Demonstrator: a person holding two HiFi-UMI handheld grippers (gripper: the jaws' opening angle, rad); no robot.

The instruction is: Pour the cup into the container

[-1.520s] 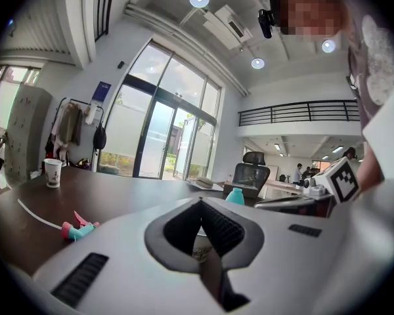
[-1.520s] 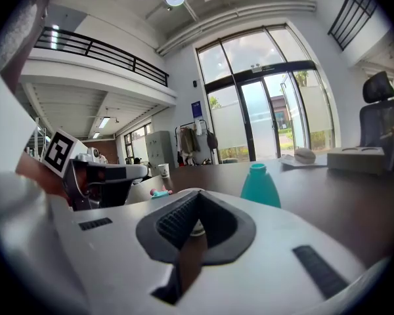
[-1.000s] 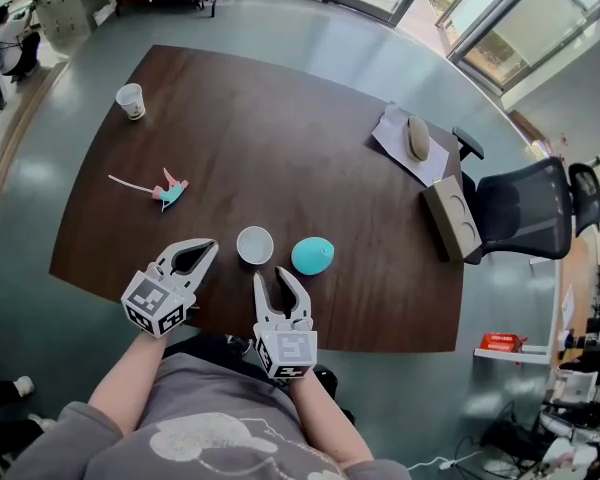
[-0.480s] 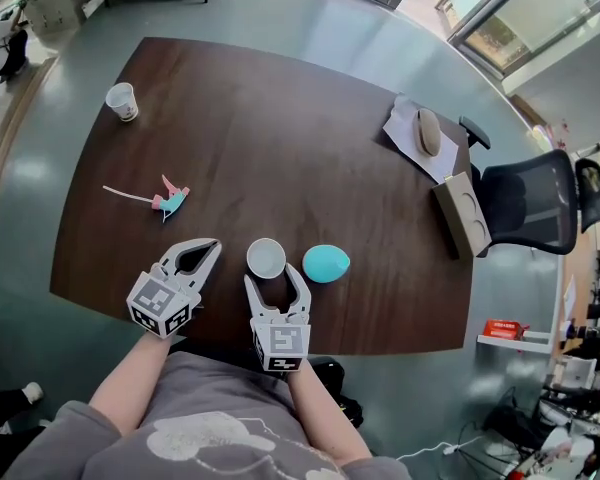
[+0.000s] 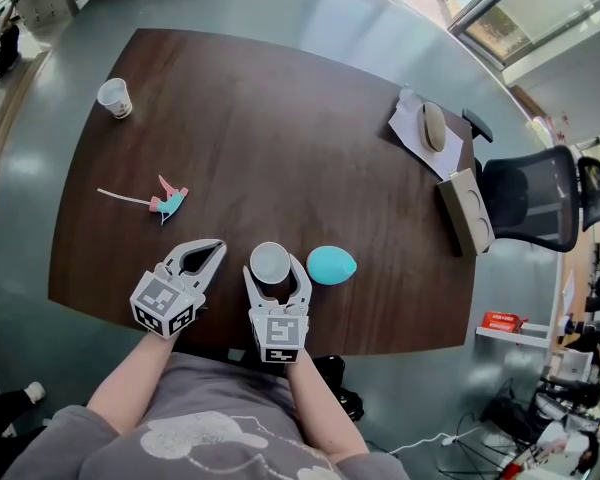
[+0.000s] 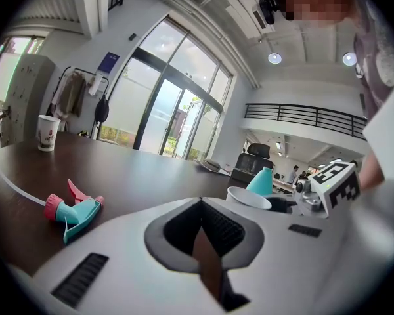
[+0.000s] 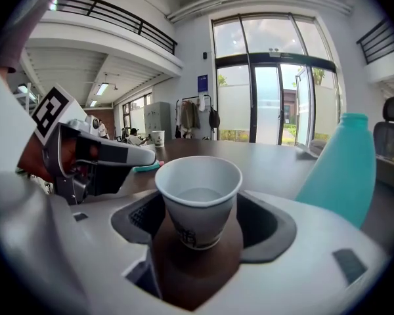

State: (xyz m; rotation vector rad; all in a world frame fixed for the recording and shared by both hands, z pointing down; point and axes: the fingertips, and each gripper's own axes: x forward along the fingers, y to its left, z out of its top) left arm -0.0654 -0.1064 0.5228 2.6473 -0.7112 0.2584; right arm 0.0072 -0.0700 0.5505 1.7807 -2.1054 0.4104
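**Cup Stood Between Spread Right Jaws**

The right gripper's (image 5: 276, 272) jaws had just been opening and stood spread around the white cup (image 7: 198, 199), apparently not touching it. The cup stood near the table's (image 5: 280, 138) front edge, just beside the teal container (image 5: 331, 265). The left gripper's (image 5: 218, 248) jaws were pressed together, empty.

head view: steeply down over table (image 5: 280, 118) | gripper views: low, near-level, close | shared: cup (image 5: 270, 261)
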